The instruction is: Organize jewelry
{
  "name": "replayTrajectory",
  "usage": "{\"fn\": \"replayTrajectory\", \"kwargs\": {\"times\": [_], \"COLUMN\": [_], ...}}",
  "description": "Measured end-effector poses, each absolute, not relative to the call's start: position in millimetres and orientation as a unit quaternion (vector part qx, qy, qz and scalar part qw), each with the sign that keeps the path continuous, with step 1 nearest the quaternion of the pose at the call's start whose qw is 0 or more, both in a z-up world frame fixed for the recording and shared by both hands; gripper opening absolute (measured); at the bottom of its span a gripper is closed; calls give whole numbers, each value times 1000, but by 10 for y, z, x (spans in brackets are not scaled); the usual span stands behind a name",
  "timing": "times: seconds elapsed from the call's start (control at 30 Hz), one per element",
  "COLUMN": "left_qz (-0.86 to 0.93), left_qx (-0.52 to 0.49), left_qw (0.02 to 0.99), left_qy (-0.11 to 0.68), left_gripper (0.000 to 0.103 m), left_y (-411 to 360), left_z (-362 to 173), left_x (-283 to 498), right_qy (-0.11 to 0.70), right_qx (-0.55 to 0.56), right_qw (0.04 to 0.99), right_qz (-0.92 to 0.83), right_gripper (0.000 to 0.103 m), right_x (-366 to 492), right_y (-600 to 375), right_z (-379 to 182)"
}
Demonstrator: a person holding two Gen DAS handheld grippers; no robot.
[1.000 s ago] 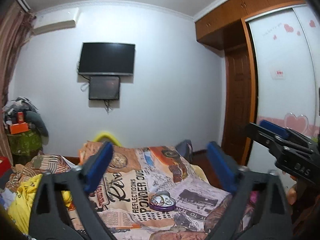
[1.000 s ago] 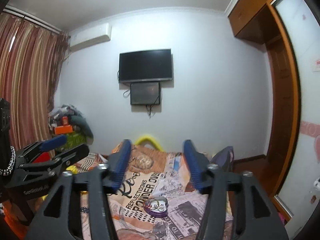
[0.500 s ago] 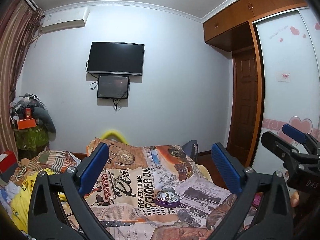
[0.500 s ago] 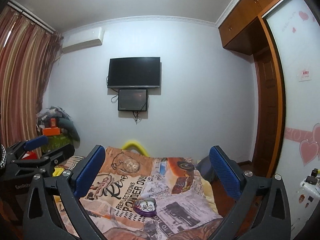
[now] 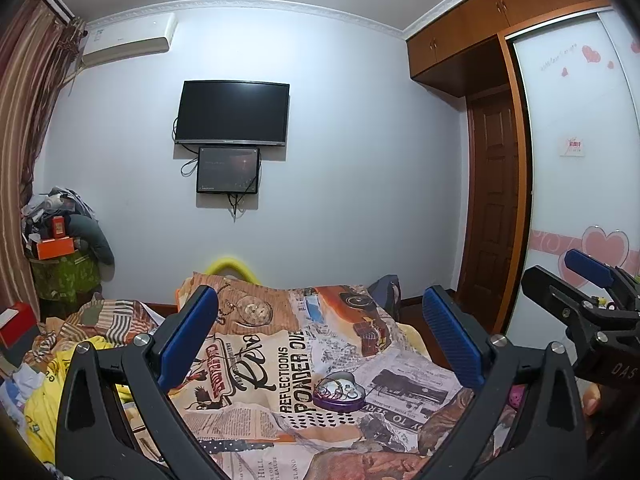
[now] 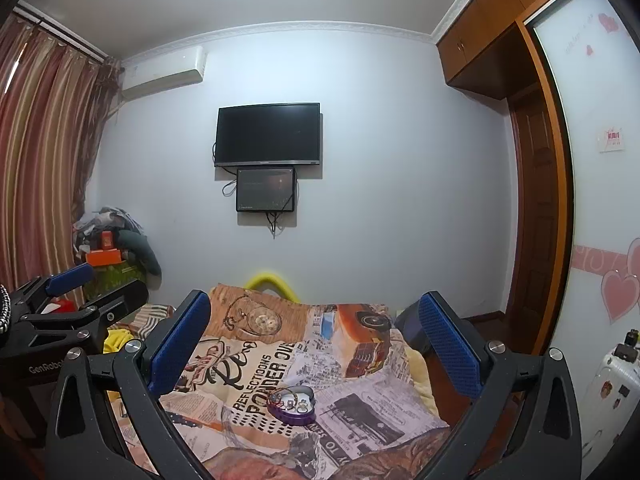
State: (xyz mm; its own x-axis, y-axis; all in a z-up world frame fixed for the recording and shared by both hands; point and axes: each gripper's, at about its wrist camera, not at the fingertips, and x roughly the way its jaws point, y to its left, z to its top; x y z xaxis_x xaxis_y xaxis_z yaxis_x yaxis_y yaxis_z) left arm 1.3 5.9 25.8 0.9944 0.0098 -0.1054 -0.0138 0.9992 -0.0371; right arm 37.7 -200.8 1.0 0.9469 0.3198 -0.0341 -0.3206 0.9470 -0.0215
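Observation:
A purple heart-shaped tin (image 5: 339,393) with several small jewelry pieces in it lies open on the printed bedspread (image 5: 280,356). It also shows in the right wrist view (image 6: 293,401). My left gripper (image 5: 320,336) is open and empty, held well above and short of the tin. My right gripper (image 6: 314,340) is open and empty too, at a similar height. The right gripper shows at the right edge of the left wrist view (image 5: 588,296), and the left gripper shows at the left edge of the right wrist view (image 6: 76,300).
The bed fills the lower middle. Yellow and striped clothes (image 5: 60,364) lie piled on its left side. A cluttered stand (image 5: 64,256) is by the curtain. A wooden door (image 5: 496,208) and a white wardrobe (image 5: 580,160) stand right. A TV (image 5: 232,114) hangs on the far wall.
Both grippers opened wide from a narrower gap. Both views swung and settled, and the tin now sits lower and nearer the middle between the fingers.

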Motion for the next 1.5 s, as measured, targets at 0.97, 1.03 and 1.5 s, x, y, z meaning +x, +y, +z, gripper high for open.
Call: {"fn": "replayTrajectory", "kwargs": {"times": [0.97, 1.03, 1.5], "left_qz": [5, 5, -1], "left_qx": [-22, -22, -26], "left_qw": [998, 998, 997], "left_qy": [60, 61, 66], "left_gripper": [103, 103, 103], "left_y": [49, 44, 44], "left_z": [250, 243, 237], "left_x": [38, 43, 63], "right_qy": [25, 26, 26], "right_qx": [-10, -9, -7], "right_qw": [986, 986, 986], "right_qz": [166, 166, 166], "right_gripper": [103, 103, 103], "right_x": [362, 369, 373], "right_y": [-2021, -2022, -2021], "right_z": [53, 52, 64]}}
